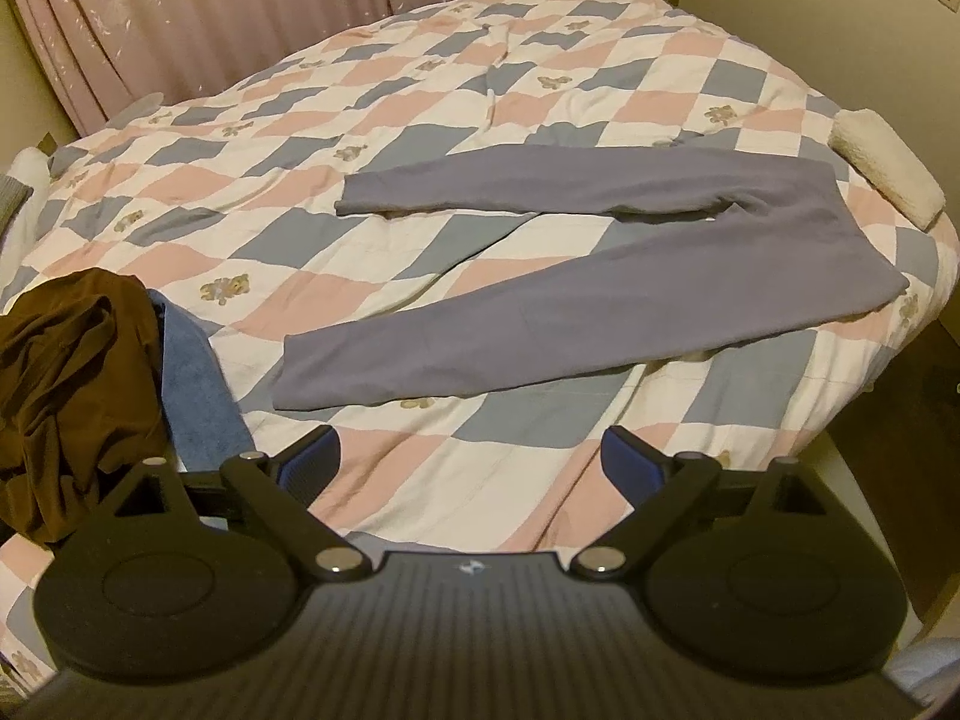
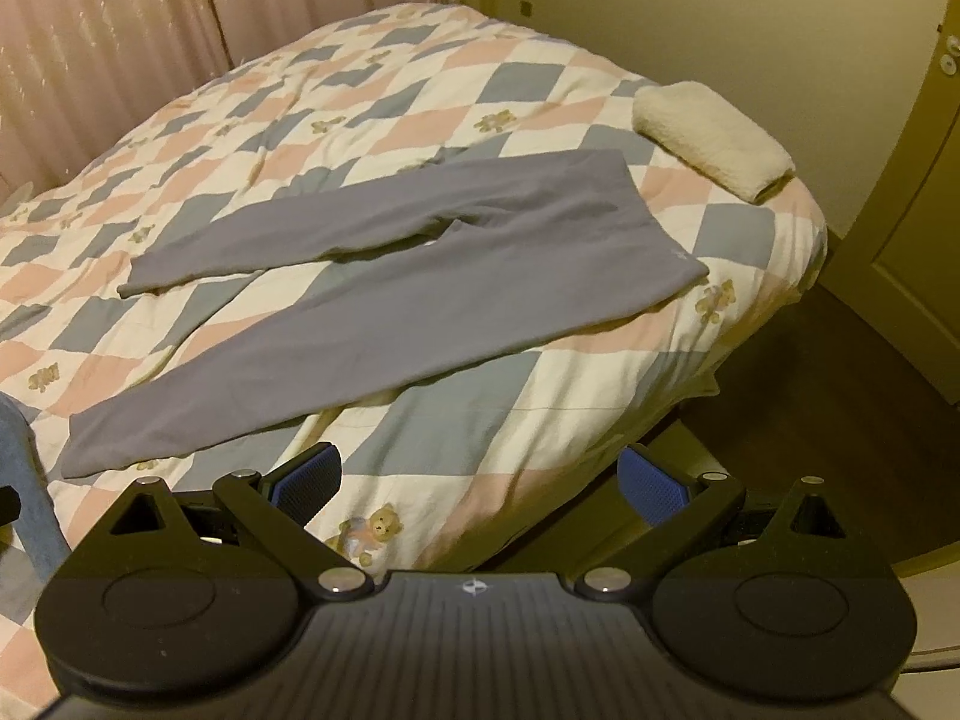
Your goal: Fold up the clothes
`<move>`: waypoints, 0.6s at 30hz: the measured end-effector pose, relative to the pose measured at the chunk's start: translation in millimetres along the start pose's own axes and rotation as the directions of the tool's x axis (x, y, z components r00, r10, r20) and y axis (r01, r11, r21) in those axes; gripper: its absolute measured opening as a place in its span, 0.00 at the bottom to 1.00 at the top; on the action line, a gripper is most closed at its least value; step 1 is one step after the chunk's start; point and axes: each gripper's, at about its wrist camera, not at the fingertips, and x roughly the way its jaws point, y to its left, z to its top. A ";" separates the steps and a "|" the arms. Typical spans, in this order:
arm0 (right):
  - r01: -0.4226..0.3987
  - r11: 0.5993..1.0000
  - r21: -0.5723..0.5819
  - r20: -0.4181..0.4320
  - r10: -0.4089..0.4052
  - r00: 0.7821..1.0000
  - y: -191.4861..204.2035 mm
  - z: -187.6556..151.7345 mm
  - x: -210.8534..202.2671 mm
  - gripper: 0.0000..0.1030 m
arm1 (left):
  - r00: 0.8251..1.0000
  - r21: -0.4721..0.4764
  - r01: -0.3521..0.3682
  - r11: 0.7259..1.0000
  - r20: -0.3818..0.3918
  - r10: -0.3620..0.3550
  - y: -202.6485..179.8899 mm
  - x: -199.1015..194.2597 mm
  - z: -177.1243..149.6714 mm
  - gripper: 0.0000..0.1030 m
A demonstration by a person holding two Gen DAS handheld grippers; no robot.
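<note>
Grey-purple leggings (image 1: 540, 300) (image 2: 384, 294) lie flat on the checked quilt, legs spread in a V toward the left, waistband at the right. My left gripper (image 1: 471, 459) hangs open above the quilt, short of the near leg's cuff, nothing between its blue pads (image 1: 315, 459). The right gripper (image 2: 480, 483) is open too, over the bed's near right edge, below the near leg. A crumpled brown garment (image 1: 66, 396) and a blue towel (image 1: 198, 390) lie at the left.
The checked quilt (image 1: 420, 102) with bear prints covers the whole bed. A rolled cream towel (image 2: 714, 138) (image 1: 882, 168) sits at the bed's right corner. Pink curtains (image 1: 210, 18) hang behind. Dark floor (image 2: 810, 420) and a door (image 2: 912, 276) lie to the right.
</note>
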 end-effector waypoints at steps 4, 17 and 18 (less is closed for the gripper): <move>0.002 1.000 -0.008 -0.001 -0.002 1.000 7.5 4.0 6.3 0.98 | 1.000 -0.010 -0.005 1.000 -0.007 0.005 6.4 8.7 1.6 0.90; 0.005 0.999 -0.035 -0.012 -0.005 1.000 20.9 30.1 34.8 0.98 | 1.000 -0.035 -0.014 0.999 -0.025 0.013 11.9 38.6 22.8 0.90; 0.004 0.999 -0.038 -0.016 -0.005 1.000 20.8 33.0 37.9 0.98 | 0.999 -0.036 -0.015 0.999 -0.029 0.014 10.4 41.4 25.5 0.90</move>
